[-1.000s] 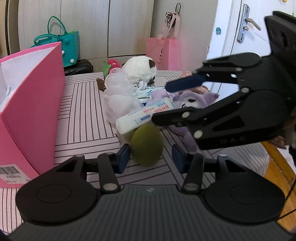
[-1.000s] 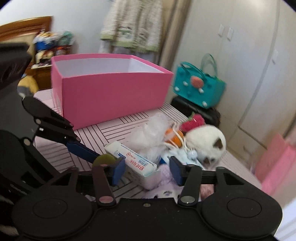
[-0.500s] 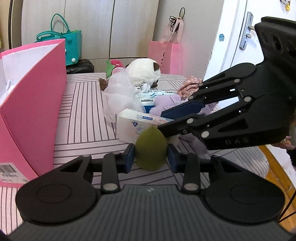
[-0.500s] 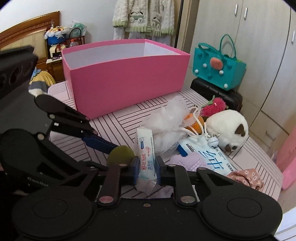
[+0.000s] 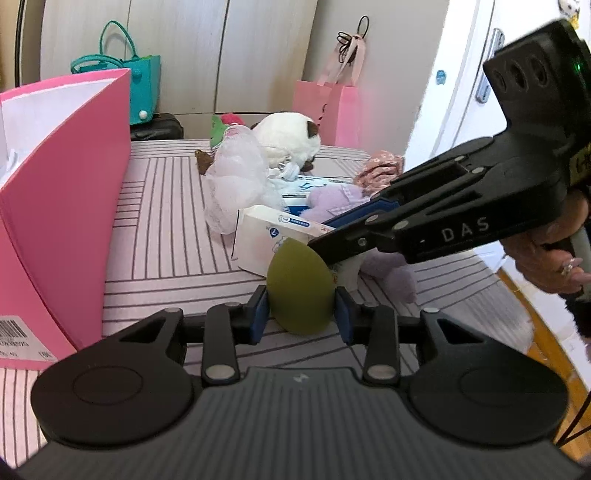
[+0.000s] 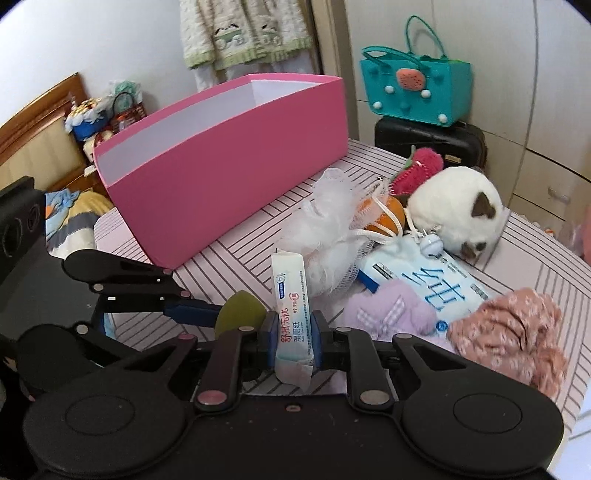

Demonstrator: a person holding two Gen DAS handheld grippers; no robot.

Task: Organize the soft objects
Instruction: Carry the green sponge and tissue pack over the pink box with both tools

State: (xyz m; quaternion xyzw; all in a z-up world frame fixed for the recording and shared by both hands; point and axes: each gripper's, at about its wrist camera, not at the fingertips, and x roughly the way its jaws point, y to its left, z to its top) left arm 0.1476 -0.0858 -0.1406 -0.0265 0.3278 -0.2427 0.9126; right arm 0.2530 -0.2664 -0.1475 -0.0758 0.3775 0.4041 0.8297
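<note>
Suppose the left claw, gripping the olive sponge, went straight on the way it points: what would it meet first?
Probably the white tissue pack, directly beyond the olive sponge in the left claw; the right claw crosses close by, so depth is uncertain.

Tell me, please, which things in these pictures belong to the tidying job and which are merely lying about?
Job: green sponge in left gripper; wet-wipes pack in right gripper; pink box; white plush; purple plush.
Lying about: teal bag; black suitcase; hanging cardigan.

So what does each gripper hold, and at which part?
Left gripper: olive sponge, by its wide sides. Right gripper: wet-wipes pack, near its lower end.
</note>
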